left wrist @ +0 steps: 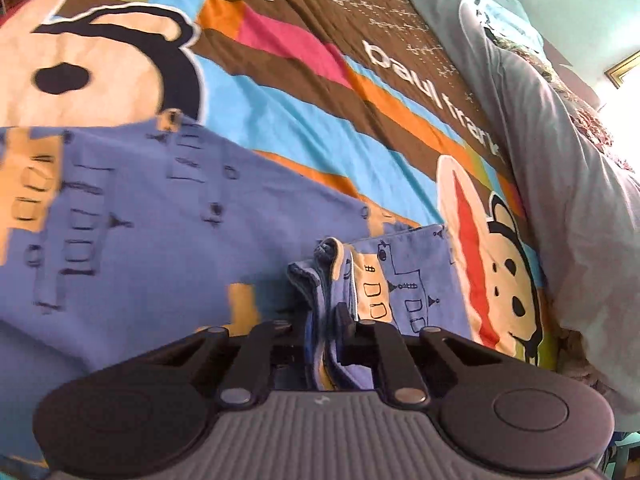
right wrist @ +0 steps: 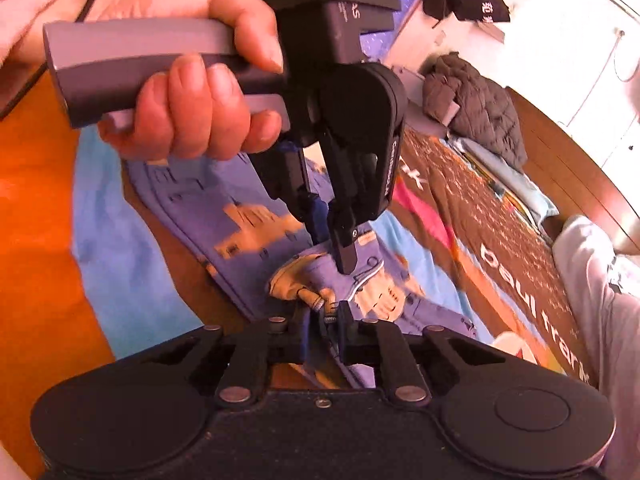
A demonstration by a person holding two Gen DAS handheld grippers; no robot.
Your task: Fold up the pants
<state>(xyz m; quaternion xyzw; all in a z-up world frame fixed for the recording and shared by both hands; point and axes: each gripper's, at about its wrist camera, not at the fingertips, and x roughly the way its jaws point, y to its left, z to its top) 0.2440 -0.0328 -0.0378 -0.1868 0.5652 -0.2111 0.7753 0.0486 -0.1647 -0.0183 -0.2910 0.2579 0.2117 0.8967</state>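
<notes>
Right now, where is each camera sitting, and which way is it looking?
Left wrist: sits on the left gripper, looking down along its fingers at blue pants it pinches on a cartoon bedspread; no hand shows.
Right wrist: sits on the right gripper, also pinching the pants, facing the left gripper and the hand holding it.
Both share the pants and bedspread.

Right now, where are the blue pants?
The blue pants lie on the cartoon bedspread, left and centre in the left wrist view, one bunched edge pinched in the left gripper.
</notes>
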